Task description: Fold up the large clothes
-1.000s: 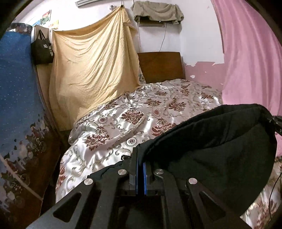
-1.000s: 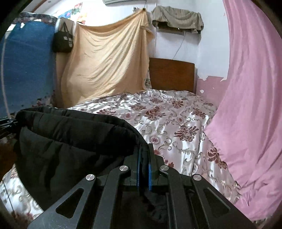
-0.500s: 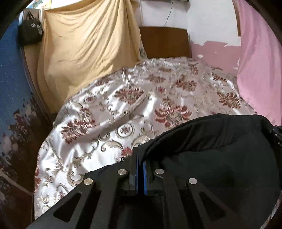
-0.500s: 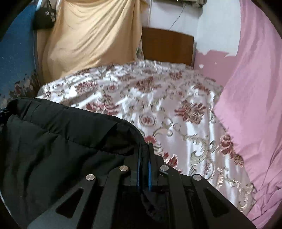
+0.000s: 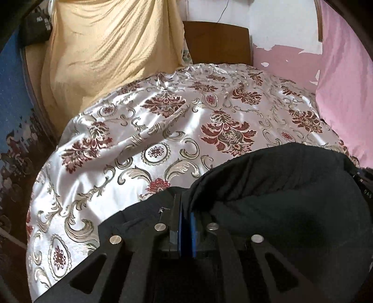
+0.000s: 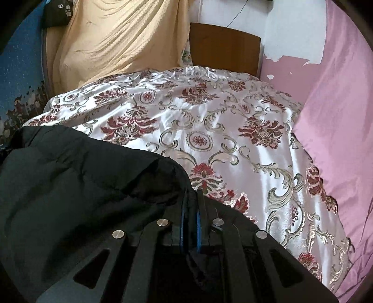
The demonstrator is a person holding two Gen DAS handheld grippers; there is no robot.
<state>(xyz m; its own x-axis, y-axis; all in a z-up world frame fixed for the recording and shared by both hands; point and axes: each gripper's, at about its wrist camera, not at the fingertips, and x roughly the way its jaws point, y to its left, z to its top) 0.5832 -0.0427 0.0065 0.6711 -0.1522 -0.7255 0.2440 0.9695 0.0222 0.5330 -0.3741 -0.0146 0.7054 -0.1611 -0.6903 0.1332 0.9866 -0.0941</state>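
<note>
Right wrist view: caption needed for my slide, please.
Right gripper pinching a black garment over a floral satin bedspread, pink curtain alongside.

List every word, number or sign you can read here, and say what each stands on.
White characters on the black bag: too blurred to read.
Small white logo on the black garment: too small.
Digits on the black device: perhaps "046", unsure.

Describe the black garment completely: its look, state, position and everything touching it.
The black garment is a large, matte, softly padded-looking piece, wrinkled and bunched. It spans between the two grippers above the floral satin bedspread. The left gripper, its jaws opening slightly, pinches one edge; the right gripper is shut on the other. Its lower part is out of view.
</note>
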